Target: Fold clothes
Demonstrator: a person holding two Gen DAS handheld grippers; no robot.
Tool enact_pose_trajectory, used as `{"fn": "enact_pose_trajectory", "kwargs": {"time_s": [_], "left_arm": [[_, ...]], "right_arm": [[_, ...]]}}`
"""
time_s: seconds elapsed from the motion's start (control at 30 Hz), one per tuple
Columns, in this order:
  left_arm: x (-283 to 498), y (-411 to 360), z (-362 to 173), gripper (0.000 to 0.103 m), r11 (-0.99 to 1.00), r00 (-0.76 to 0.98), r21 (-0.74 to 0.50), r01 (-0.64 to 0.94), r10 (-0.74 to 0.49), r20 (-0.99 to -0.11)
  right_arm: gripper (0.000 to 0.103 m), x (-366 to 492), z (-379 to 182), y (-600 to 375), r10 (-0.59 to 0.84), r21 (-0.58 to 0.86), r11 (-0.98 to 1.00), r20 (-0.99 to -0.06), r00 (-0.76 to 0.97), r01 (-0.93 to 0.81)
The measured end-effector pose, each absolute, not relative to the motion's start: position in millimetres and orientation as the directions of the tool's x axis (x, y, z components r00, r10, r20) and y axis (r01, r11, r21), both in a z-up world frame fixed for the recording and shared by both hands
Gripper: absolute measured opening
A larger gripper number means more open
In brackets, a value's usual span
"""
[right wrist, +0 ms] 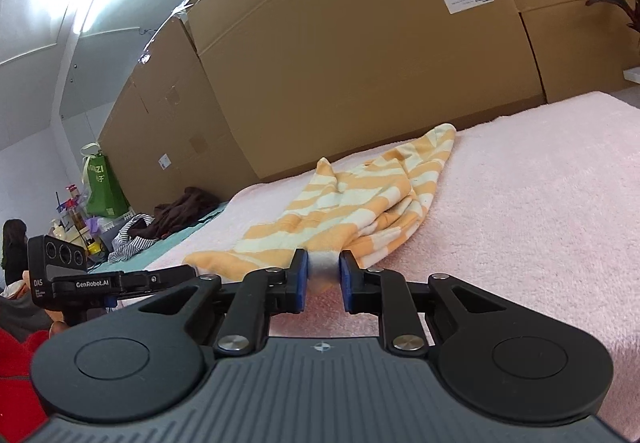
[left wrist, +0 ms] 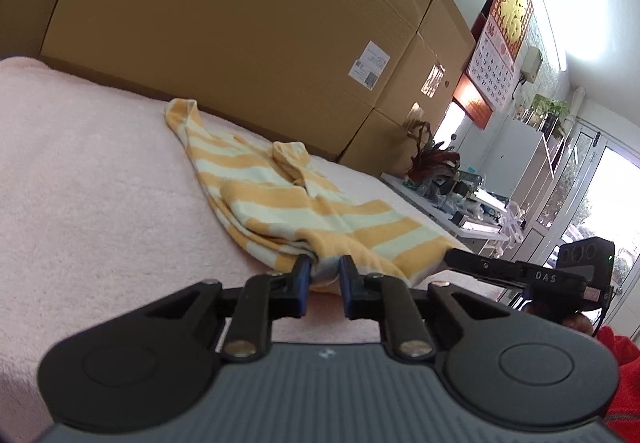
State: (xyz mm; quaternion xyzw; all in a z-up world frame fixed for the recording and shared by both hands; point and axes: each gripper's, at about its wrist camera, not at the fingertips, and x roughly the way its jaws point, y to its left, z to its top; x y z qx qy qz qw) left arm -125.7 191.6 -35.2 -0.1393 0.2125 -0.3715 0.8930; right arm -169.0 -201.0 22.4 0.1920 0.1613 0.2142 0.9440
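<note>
A yellow-and-white striped garment (left wrist: 280, 199) lies crumpled on the pink fleecy blanket (left wrist: 92, 179), its length running away from me toward the cardboard boxes. My left gripper (left wrist: 324, 273) is shut on the garment's near hem, with a bunch of fabric pinched between the blue pads. In the right wrist view the same garment (right wrist: 352, 203) stretches ahead, and my right gripper (right wrist: 323, 267) is shut on a pale fold of its near edge. Each gripper shows in the other's view, beside the hem: the right gripper (left wrist: 452, 256) and the left gripper (right wrist: 191, 270).
Tall cardboard boxes (left wrist: 240, 23) wall off the far side of the blanket. A white table (left wrist: 452, 211) with a potted plant (left wrist: 432, 159) and clutter stands to the right. Dark and striped clothes (right wrist: 160, 219) lie at the blanket's left end. A red sleeve (left wrist: 624, 375) shows.
</note>
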Motion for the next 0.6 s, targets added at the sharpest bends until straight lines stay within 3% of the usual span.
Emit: {"fn": "enact_pose_trajectory", "kwargs": {"time_s": [0.1, 0.2, 0.33, 0.37, 0.4, 0.47, 0.53, 0.57, 0.6], "left_arm": [[-126.8, 184.4, -40.0, 0.014, 0.716, 0.645, -0.337, 0.612, -0.698, -0.312], [-123.0, 185.6, -48.0, 0.013, 0.713, 0.638, -0.359, 0.602, -0.700, -0.321], [-121.0, 188.4, -49.2, 0.015, 0.707, 0.635, -0.386, 0.593, -0.705, -0.317], [-120.9, 187.9, -49.3, 0.019, 0.705, 0.631, -0.390, 0.592, -0.707, -0.321], [-120.8, 187.3, -49.4, 0.032, 0.700, 0.626, -0.397, 0.594, -0.712, -0.318], [-121.2, 184.7, -49.2, 0.057, 0.683, 0.617, -0.421, 0.598, -0.727, -0.302], [-122.0, 177.7, -49.2, 0.059, 0.682, 0.619, -0.418, 0.601, -0.727, -0.297], [-122.9, 173.0, -49.3, 0.055, 0.693, 0.629, -0.396, 0.602, -0.717, -0.300], [-123.5, 169.6, -49.3, 0.051, 0.706, 0.639, -0.375, 0.601, -0.706, -0.305]], "right_arm": [[0.019, -169.4, 22.0, -200.5, 0.460, 0.414, 0.845, -0.238, 0.855, -0.339], [0.020, -167.9, 15.5, -198.2, 0.439, 0.400, 0.860, -0.264, 0.858, -0.317], [0.032, -171.5, 8.2, -193.6, 0.408, 0.374, 0.881, -0.284, 0.868, -0.291], [0.036, -172.9, 7.2, -192.0, 0.401, 0.364, 0.886, -0.282, 0.872, -0.289], [0.043, -172.5, 7.2, -190.3, 0.400, 0.358, 0.887, -0.282, 0.872, -0.291], [0.043, -170.6, 6.6, -186.5, 0.401, 0.348, 0.889, -0.281, 0.872, -0.297], [0.042, -168.1, 5.8, -182.0, 0.402, 0.337, 0.892, -0.281, 0.872, -0.302], [0.039, -167.3, 5.4, -181.0, 0.398, 0.332, 0.894, -0.285, 0.872, -0.299], [0.031, -166.5, 5.0, -179.9, 0.393, 0.328, 0.897, -0.289, 0.873, -0.296]]}}
